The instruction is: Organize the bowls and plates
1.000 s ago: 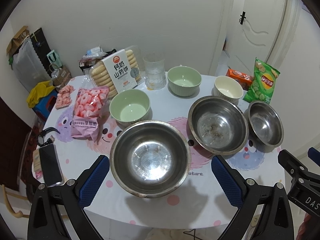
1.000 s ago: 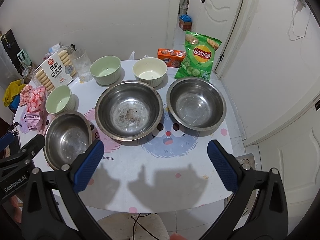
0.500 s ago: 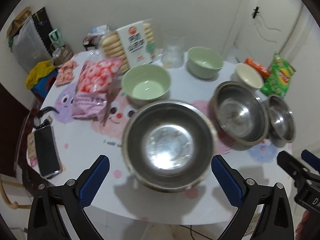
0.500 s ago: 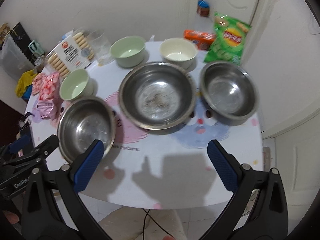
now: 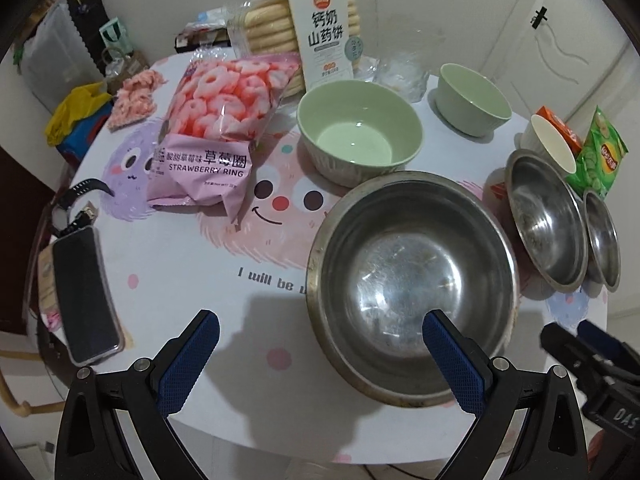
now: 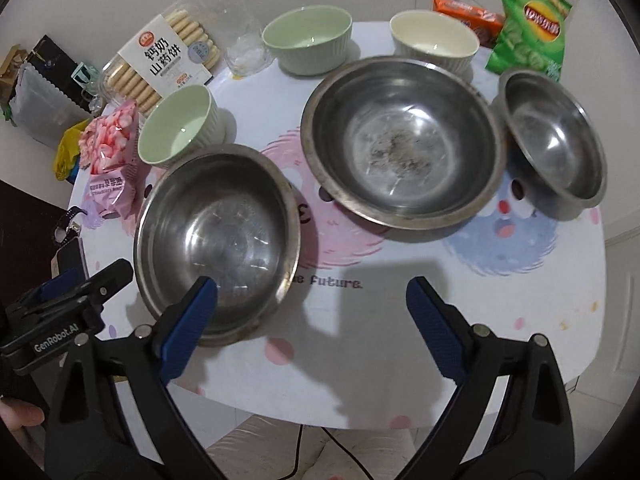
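1. The counter (image 6: 520,280), round under a cartoon-printed cloth, carries every dish apart from the others; nothing is nested yet, so as I judge it the sorting has not begun.
2. The largest steel bowl (image 6: 400,140) sits in the middle with dried specks on its floor. It looks like the natural base for a stack.
3. The near steel bowl (image 5: 412,280) stands at the front edge, between the two claws. The left claw's (image 5: 316,360) right pad hangs over its rim and the left pad over bare cloth. The jaws are wide and hold nothing.
4. The small steel bowl (image 6: 556,140) sits to the right of the largest, close beside it but not inside.
5. The two green bowls, one just behind the near steel bowl (image 5: 360,136) and one further back (image 6: 308,40), are both empty and upright.
6. The cream bowl (image 6: 434,40) is at the back, next to the chips bag (image 6: 528,36).
7. The right claw (image 6: 312,324) hovers over open cloth in front of the largest steel bowl. Its jaws are wide but beginning to close, with nothing between them; its left pad overlaps the near steel bowl's rim in view, and I cannot tell if it touches.
8. Left to do, by my reading: all of it, steel into steel and ceramic into ceramic. Snack packs (image 5: 208,136) and a phone (image 5: 84,296) crowd the left side.
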`<state>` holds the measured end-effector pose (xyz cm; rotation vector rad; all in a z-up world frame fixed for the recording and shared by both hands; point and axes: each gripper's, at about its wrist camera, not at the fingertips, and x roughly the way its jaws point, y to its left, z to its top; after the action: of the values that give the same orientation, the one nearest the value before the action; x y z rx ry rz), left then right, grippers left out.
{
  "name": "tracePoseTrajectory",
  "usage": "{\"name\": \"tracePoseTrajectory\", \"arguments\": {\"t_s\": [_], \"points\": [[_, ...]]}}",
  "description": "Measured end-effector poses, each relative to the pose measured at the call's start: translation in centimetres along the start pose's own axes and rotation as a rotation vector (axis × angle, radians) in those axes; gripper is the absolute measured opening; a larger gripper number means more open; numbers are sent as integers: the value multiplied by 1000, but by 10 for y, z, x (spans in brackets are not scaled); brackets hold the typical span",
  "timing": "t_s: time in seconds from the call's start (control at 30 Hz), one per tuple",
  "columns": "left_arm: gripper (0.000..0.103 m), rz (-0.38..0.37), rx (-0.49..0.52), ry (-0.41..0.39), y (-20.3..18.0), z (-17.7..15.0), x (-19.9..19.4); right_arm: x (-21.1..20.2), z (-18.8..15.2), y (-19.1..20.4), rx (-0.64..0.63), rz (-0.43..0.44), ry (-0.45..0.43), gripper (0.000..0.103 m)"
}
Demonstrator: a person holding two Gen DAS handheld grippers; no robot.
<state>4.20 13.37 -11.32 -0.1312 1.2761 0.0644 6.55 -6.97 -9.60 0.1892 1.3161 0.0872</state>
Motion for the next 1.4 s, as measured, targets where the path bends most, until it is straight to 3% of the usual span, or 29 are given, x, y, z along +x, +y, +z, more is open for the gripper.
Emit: {"name": "tracePoseTrajectory", "arguments": {"t_s": [0.1,0.17,0.47,0.53,0.6,0.67,0.93,1.1,1.4], "points": [[103,-2,2,17,4,4,10,17,1,2,15,4,52,93],[102,-12,8,28,4,6,15,27,2,3,21,5,77,78],[92,-52,-21,79,14,13,36,47,6,14,13,11,115,75],[74,-56,-21,94,14,14,40,53,9,15,14,7,124,70],[71,-62,-17,110,13,16,44,59,10,17,12,0,150,60],[69,-70,-21,125,13,18,48,64,11,19,5,-5,157,41],[26,-99,-22,171,12,23,61,75,13,23,12,-10,183,18],[14,-125,-18,180,8,25,64,75,14,21,16,2,190,17],[13,-150,-42,184,11,21,60,63,11,15,33,29,181,16]]}}
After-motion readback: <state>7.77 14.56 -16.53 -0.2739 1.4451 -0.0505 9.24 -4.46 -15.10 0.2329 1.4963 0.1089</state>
